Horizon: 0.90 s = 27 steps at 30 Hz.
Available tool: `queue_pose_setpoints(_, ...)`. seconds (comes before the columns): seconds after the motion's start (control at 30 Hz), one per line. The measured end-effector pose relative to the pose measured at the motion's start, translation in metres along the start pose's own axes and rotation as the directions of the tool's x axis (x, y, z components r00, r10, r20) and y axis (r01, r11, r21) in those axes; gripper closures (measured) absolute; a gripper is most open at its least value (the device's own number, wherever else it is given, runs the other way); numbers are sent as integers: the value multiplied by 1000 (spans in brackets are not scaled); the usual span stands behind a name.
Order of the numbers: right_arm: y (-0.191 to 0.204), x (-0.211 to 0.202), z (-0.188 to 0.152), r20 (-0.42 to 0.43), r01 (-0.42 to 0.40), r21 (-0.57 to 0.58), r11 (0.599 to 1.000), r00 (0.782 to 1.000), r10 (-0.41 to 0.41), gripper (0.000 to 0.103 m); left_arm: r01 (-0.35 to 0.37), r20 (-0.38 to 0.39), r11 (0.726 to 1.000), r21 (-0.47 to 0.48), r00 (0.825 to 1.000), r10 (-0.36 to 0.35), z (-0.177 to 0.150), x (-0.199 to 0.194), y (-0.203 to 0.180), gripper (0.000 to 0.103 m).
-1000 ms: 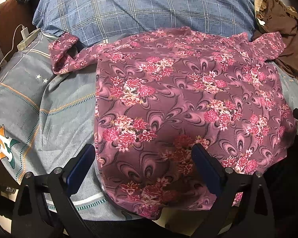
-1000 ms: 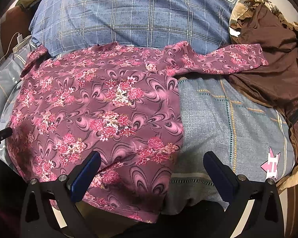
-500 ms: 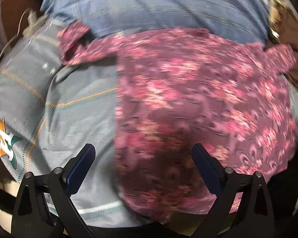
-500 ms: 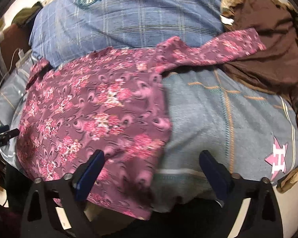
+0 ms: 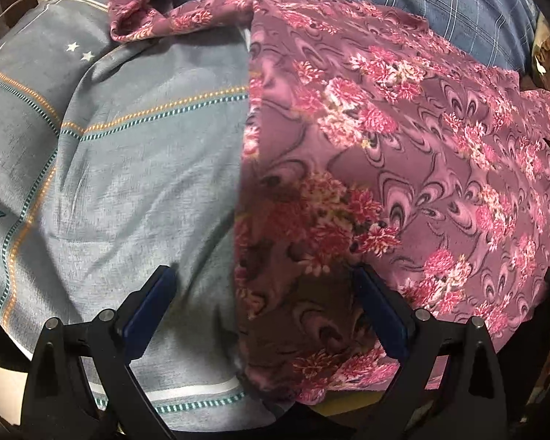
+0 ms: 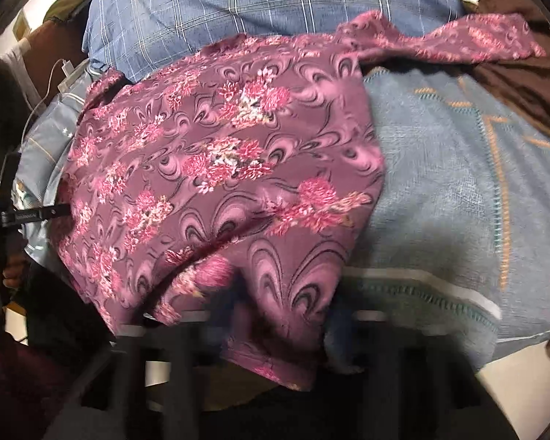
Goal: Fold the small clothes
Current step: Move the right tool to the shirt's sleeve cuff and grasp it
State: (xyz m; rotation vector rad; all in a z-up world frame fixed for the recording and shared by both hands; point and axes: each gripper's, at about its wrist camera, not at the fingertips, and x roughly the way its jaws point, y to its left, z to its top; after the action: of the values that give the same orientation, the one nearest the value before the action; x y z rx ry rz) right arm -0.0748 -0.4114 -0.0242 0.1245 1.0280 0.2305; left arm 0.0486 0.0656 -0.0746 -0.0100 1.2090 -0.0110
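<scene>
A purple floral shirt [image 5: 403, 146] lies spread on a grey striped bedspread [image 5: 128, 168]; it also shows in the right wrist view [image 6: 231, 168]. My left gripper [image 5: 267, 311] is open, its blue fingers [image 5: 148, 308] astride the shirt's lower left hem edge, close above the cloth. My right gripper [image 6: 278, 326] is low at the shirt's lower right hem; the view is blurred and the cloth covers the space between its fingers, so its state is unclear. One sleeve [image 5: 143, 14] lies out to the left, the other [image 6: 476, 40] to the right.
A blue checked pillow [image 6: 275, 3] lies behind the shirt. A brown garment [image 6: 524, 73] is piled at the right. A white charger and cable [image 6: 66, 73] sit at the left bed edge. The bed's front edge is just below both grippers.
Both grippers have moved forward and down to the shirt's bottom hem. The left one shifted left onto the hem's left corner; the right one now sits at the hem with cloth between its fingers.
</scene>
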Motion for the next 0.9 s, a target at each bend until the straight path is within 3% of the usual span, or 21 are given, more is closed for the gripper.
queue_pose_setpoints(0.13, -4, -34, 6, 73, -8, -38, 999, 997, 11, 99, -19, 19, 1000, 3, 1000, 19, 7, -10, 1, 4)
queue_pose_setpoints(0.2, -22, -51, 10, 95, 10, -5, 1000, 995, -9, 99, -37, 35, 999, 2, 999, 37, 10, -11, 3, 4)
queue_pose_setpoints(0.23, -39, -55, 11, 94, 45, 37, 998, 994, -48, 99, -44, 31, 999, -3, 999, 44, 11, -6, 4, 4)
queue_pose_setpoints(0.33, -71, -40, 4, 17, 55, 155, 986, 998, -58, 98, -18, -17, 999, -36, 1000, 17, 13, 7, 7, 4)
queue_pose_setpoints(0.4, -75, -33, 1, -23, 42, 184, 982, 999, -39, 91, -24, -8, 999, -21, 1000, 24, 19, 3, 6, 4)
queue_pose_setpoints(0.5, -75, -52, 19, 72, -62, 222, 973, 996, 48, 88, -49, 40, 999, -1, 998, 49, 35, -10, 9, 4)
queue_pose_setpoints(0.53, -79, -60, 29, 121, -100, 243, 965, 990, 73, 82, -45, 57, 999, -4, 997, 45, 44, -14, 11, 4)
queue_pose_setpoints(0.6, -88, -69, 56, 217, -172, 275, 946, 970, 114, 53, -35, 79, 999, -18, 996, 36, 64, -20, 14, 4)
queue_pose_setpoints(0.67, -94, -65, 92, 278, -199, 292, 935, 954, 116, 51, -26, 93, 999, -30, 995, 28, 92, -24, 12, 4)
queue_pose_setpoints(0.8, -91, -34, 175, 295, -215, 258, 942, 946, 135, 51, -3, 135, 1000, -6, 991, 3, 148, -30, 1, 4)
queue_pose_setpoints(0.9, -91, 2, 235, 246, -96, 220, 971, 968, 40, 47, -29, 126, 999, 16, 992, 27, 190, -20, -3, 4)
